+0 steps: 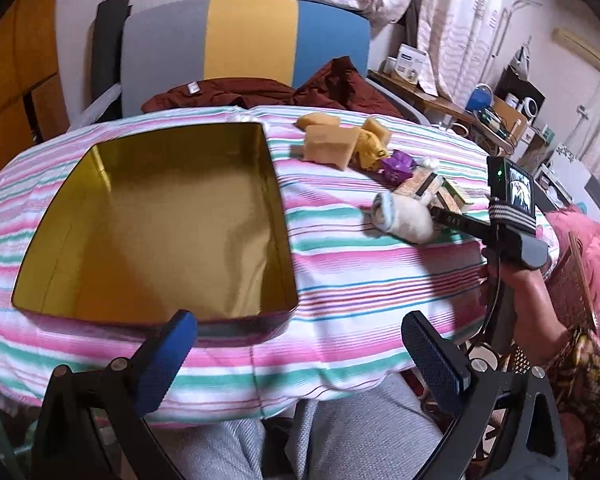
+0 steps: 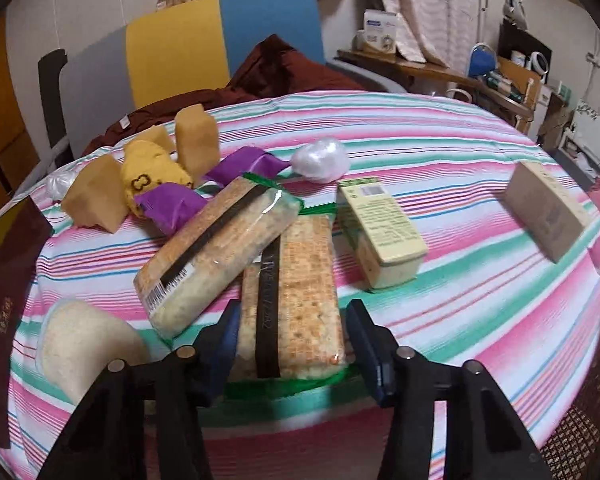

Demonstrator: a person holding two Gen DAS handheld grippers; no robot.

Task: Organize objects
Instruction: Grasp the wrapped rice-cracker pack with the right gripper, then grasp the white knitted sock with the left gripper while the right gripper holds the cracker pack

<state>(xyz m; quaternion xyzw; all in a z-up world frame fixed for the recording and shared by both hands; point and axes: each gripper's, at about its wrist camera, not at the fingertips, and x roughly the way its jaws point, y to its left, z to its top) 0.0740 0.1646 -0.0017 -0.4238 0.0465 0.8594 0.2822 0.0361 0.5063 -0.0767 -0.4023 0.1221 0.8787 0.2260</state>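
Observation:
An open gold-lined tin box (image 1: 100, 280) lies on the striped tablecloth at the left in the left wrist view; its dark red wall (image 2: 4, 300) shows at the left edge of the right wrist view. My left gripper (image 1: 300, 356) is open and empty, just in front of the tin's near rim. My right gripper (image 2: 294, 338) has its jaws around the near end of a cracker packet (image 2: 296, 292), pads close to its sides; I cannot tell if they grip it. A second cracker packet (image 2: 220, 248) leans across it.
Yellow-brown wrapped blocks (image 2: 196, 140), a yellow pouch (image 2: 148, 176), purple packets (image 2: 172, 208), a white wad (image 2: 320, 160), a pale green box (image 2: 380, 232), a tan box (image 2: 548, 212) and a white roll (image 2: 84, 344) lie on the cloth (image 1: 360, 272). A chair (image 1: 244, 40) stands behind.

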